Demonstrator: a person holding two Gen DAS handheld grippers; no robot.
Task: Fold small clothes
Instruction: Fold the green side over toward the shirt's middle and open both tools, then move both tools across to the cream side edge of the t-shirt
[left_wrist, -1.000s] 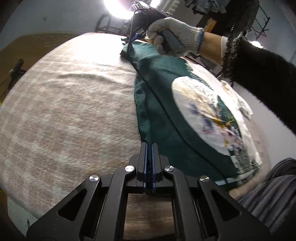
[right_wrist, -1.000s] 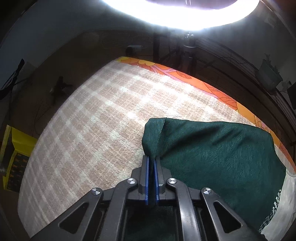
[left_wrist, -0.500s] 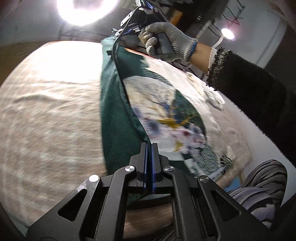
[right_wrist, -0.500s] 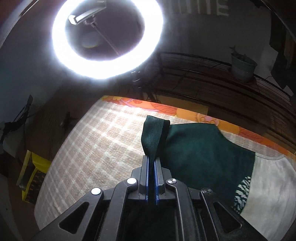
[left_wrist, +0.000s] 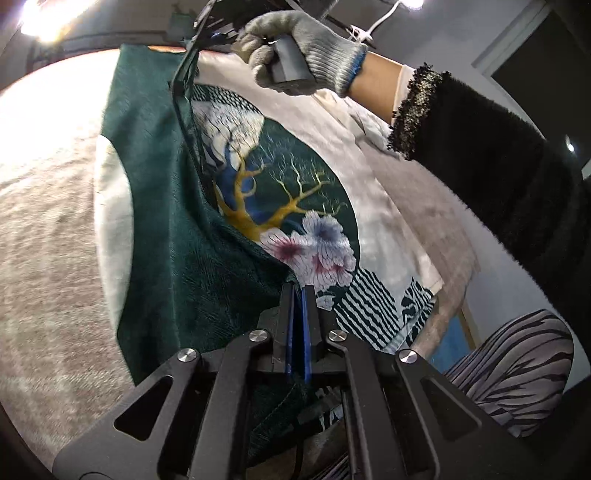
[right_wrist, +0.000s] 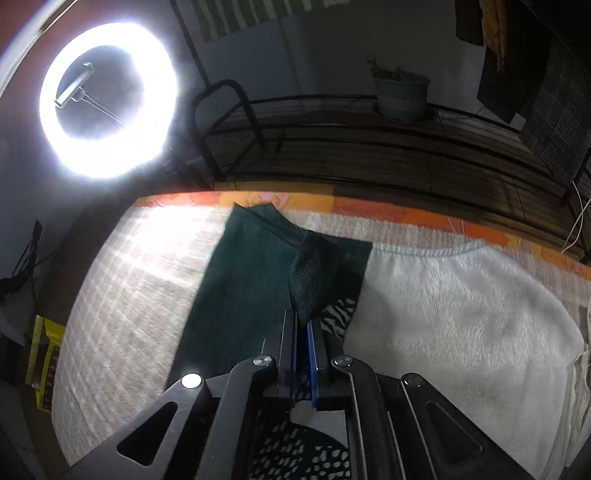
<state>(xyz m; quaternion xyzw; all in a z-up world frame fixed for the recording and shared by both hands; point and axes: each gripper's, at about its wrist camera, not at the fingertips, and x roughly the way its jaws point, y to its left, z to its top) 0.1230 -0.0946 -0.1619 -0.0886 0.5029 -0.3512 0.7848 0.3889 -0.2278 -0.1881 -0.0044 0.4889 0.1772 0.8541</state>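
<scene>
Left hand-held gripper (left_wrist: 298, 291) pinched on the near edge of the green printed garment (left_wrist: 184, 221); right hand-held gripper (right_wrist: 303, 325) clamped on a dark green fold at its far end. Garment's held edge lifted, the rest spread on the plaid blanket (right_wrist: 122, 295); bare blanket left of it; orange border (right_wrist: 369, 206) along the far edge; potted plant (right_wrist: 400, 94) on the rack behind.

Glaring ring light (right_wrist: 107, 99), dim fisheye-warped surroundings.
</scene>
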